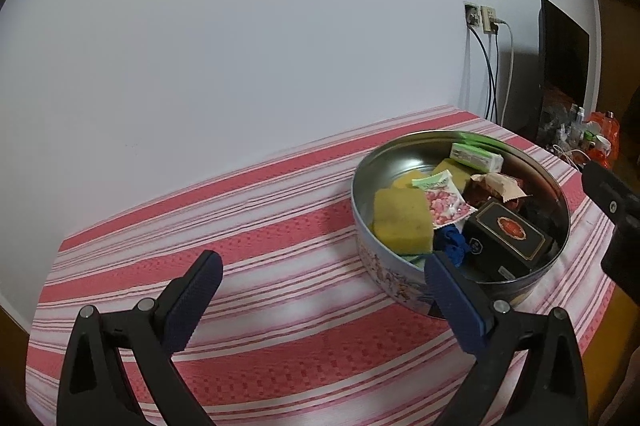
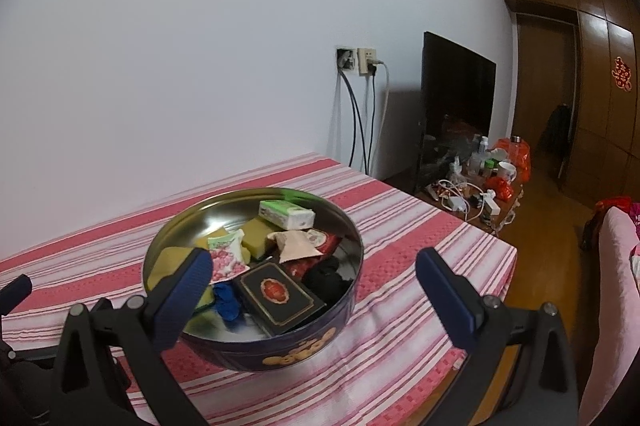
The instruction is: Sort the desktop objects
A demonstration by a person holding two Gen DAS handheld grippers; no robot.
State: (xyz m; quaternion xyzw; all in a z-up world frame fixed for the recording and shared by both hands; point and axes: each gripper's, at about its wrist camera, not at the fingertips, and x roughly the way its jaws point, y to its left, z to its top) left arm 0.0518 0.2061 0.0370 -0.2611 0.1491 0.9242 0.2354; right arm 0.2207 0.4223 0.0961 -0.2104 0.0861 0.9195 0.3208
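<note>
From my left gripper [image 1: 322, 284] the tin [image 1: 532, 162] sits ahead and to the right on the table [image 1: 240, 210], its near wall just behind my right finger. From my right gripper [image 2: 314, 276] it lies dead ahead, between the fingers. Inside it, the box [image 2: 280, 292] is nearest me, sponges [image 1: 402, 220] to the left, the tissue pack [image 2: 286, 214] at the far side. The wall sockets [image 2: 356, 60] are beyond.
</note>
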